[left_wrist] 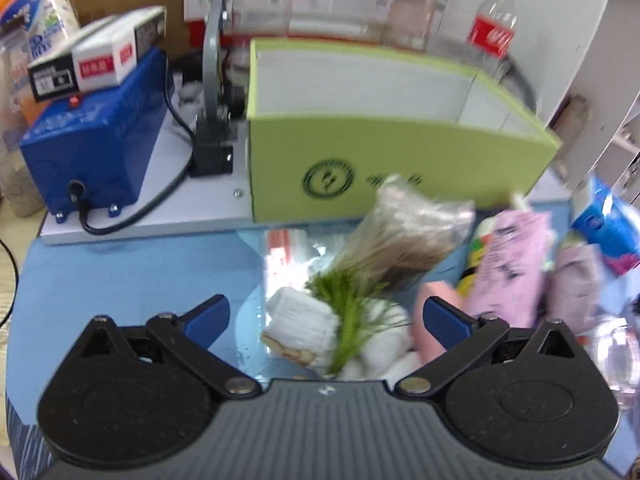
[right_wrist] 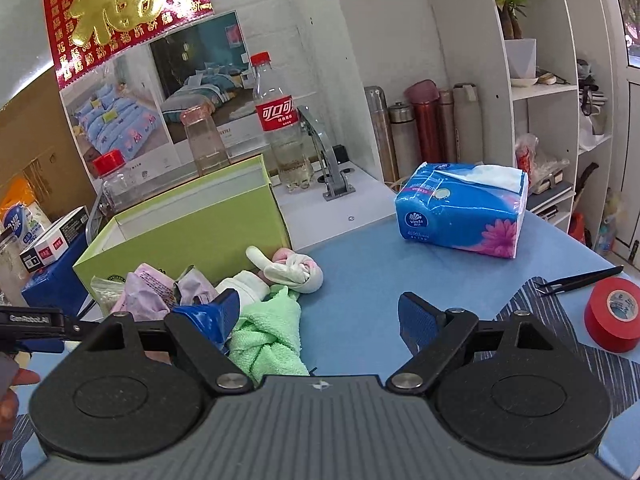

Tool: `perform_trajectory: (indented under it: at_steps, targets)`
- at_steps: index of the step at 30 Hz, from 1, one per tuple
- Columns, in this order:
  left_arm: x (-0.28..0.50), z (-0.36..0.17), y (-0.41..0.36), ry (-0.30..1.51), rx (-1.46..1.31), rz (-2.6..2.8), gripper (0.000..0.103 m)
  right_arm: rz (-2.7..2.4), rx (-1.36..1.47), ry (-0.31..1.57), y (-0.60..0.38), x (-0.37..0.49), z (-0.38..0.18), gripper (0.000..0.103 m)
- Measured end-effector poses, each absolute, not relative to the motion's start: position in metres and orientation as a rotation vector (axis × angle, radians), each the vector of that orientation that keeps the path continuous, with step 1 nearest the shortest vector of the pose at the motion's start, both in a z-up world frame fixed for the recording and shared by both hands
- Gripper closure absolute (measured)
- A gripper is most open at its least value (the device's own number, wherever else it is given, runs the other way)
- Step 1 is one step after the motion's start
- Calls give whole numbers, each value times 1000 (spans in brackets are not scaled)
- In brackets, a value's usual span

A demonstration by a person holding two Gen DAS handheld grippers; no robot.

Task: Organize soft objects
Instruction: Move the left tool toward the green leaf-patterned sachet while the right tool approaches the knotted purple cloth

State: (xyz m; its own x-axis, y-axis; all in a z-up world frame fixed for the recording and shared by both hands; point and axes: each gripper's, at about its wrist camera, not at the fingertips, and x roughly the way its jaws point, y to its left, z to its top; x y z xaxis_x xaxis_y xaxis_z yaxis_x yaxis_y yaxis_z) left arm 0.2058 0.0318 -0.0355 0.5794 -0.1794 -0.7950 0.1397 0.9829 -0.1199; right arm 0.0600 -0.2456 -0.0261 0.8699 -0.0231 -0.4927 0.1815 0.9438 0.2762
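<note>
A pile of soft things lies on the blue table in front of an open green box (left_wrist: 360, 160) (right_wrist: 192, 224). In the left wrist view, white folded cloth (left_wrist: 300, 328) with a green tuft (left_wrist: 348, 308) on it sits between the fingers of my left gripper (left_wrist: 328, 320), which is open just above it. A clear bag (left_wrist: 404, 232) and pink packets (left_wrist: 512, 268) lie beyond. My right gripper (right_wrist: 320, 316) is open over the table; a green towel (right_wrist: 268, 340) lies by its left finger (right_wrist: 224, 312), with a knotted pink-white cloth (right_wrist: 296, 270) further off.
A blue machine (left_wrist: 92, 148) with small boxes on top stands left of the green box. Bottles (right_wrist: 280, 120) stand behind it. A blue tissue pack (right_wrist: 460, 210) sits at the right, red tape (right_wrist: 612, 316) and black tweezers (right_wrist: 580, 280) nearer. Shelves line the right wall.
</note>
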Motion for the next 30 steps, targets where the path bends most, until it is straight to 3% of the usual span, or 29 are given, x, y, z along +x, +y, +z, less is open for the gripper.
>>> perform_trajectory:
  at_steps: [7,13,17,24,30]
  targets:
    - [193,-56,90,960,-38,8,1,-125,322,524,-251,70,-29,30]
    - [152,-33,134,867,-141,74,1,-85,276,547,-249,81,-21,30]
    - [137,-5,130,745,-227,41,1,63,212,541,-226,94,1,30]
    - [139,-1,110,740,-223,17,1,289,-36,643,-157,142,11,30]
    - [138,-7,116,741,-207,37,1,144,7,739,-216,163,-2,30]
